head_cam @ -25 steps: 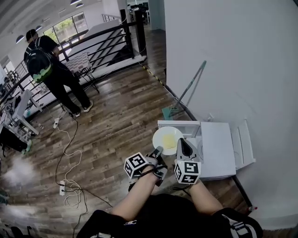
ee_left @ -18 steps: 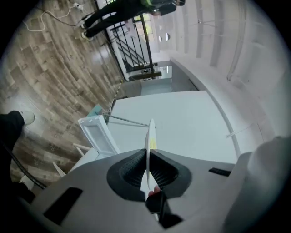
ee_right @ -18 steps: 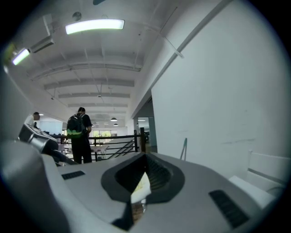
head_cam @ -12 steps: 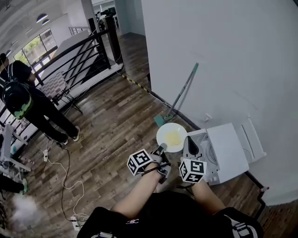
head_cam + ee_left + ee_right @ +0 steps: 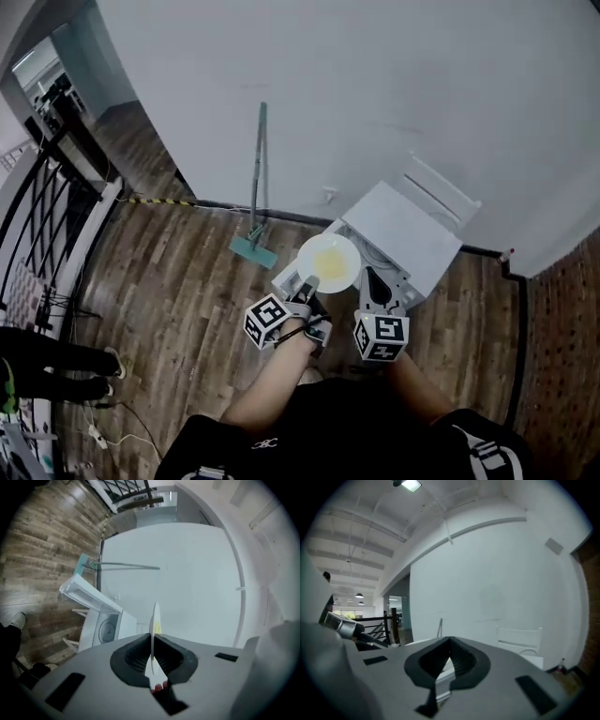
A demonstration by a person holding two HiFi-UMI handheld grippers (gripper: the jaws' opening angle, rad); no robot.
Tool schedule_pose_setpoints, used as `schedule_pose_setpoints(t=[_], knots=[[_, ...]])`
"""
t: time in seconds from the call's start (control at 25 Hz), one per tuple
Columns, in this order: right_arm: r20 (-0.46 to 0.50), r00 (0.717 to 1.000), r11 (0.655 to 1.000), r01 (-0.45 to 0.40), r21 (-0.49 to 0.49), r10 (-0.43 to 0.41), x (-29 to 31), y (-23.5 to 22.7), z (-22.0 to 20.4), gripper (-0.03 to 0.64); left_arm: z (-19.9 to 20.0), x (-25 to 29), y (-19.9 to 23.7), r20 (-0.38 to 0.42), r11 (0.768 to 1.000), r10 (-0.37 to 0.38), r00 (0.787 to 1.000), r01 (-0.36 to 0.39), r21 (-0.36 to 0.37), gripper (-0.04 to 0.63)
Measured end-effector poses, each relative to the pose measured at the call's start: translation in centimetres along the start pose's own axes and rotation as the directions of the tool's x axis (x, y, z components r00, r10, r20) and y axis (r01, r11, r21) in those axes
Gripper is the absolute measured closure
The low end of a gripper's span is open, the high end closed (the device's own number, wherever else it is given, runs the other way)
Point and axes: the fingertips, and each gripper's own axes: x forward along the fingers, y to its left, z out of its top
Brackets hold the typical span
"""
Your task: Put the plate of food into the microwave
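Seen from above, a person stands on a wood plank floor [image 5: 178, 281] facing a white wall [image 5: 375, 84], a gripper in each hand. The left gripper [image 5: 307, 285] is clenched on the near rim of a round white plate [image 5: 349, 247], which carries a pale yellow patch of food [image 5: 330, 265]. In the left gripper view the plate shows edge-on, wedged between the two dark pads.

The plate is held in the air, level, at the front left corner of a white microwave [image 5: 405, 231] that stands against the wall. The microwave door [image 5: 84, 590] hangs open, and the round turntable [image 5: 107, 631] shows inside. The plate is still outside the opening.

The right gripper [image 5: 373, 283] is just beside the plate, over the microwave's front edge. Its jaws seem to be pressed together with nothing between them, though the view is dim.

A long-handled mop [image 5: 257, 169] leans on the wall, left of the microwave. At the far left edge, another person's legs [image 5: 56, 360] are visible.
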Motion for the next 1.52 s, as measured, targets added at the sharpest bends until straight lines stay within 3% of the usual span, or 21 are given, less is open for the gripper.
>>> schedule_pose_setpoints(t=[0.24, 0.4, 0.52, 0.68, 1.0, 1.16, 1.52], knots=[[-0.065, 0.970, 0.971, 0.237, 0.024, -0.236, -5.0, -7.9, -2.3, 0.611, -6.3, 5.1, 1.5, -0.207, 1.000, 0.019, 0.978, -0.017, 0.015, 0.583], [-0.094, 0.950, 0.953, 0.302, 0.028, -0.298, -6.6, -11.4, -4.1, 0.611, -9.1, 7.4, 2.4, -0.249, 1.000, -0.008, 0.969, 0.010, 0.004, 0.583], [-0.119, 0.953, 0.959, 0.282, 0.022, -0.278, -6.6, -12.0, -5.6, 0.611, -10.0, 7.4, 4.8, -0.241, 1.000, 0.019, 0.970, -0.019, 0.002, 0.583], [-0.127, 0.965, 0.973, 0.231, 0.002, -0.228, -5.1, -13.2, -7.2, 0.611, -10.5, 7.9, 8.6, -0.194, 0.995, 0.086, 0.977, -0.073, 0.070, 0.583], [-0.142, 0.988, 0.996, 0.072, 0.048, -0.064, -1.0, -14.3, -14.0, 0.611, -10.8, 11.4, 17.6, -0.117, 0.994, 0.107, 0.987, -0.106, 0.016, 0.583], [-0.118, 0.993, 0.998, 0.030, 0.058, -0.023, 2.2, -14.9, -19.4, 0.611, -10.8, 15.6, 22.0, -0.119, 0.997, 0.075, 0.990, -0.074, 0.019, 0.583], [-0.023, 0.998, 0.994, 0.061, 0.088, -0.059, 9.3, -18.5, -34.1, 0.611, -7.7, 27.2, 32.1, -0.166, 0.994, -0.029, 0.986, 0.045, 0.096, 0.583]])
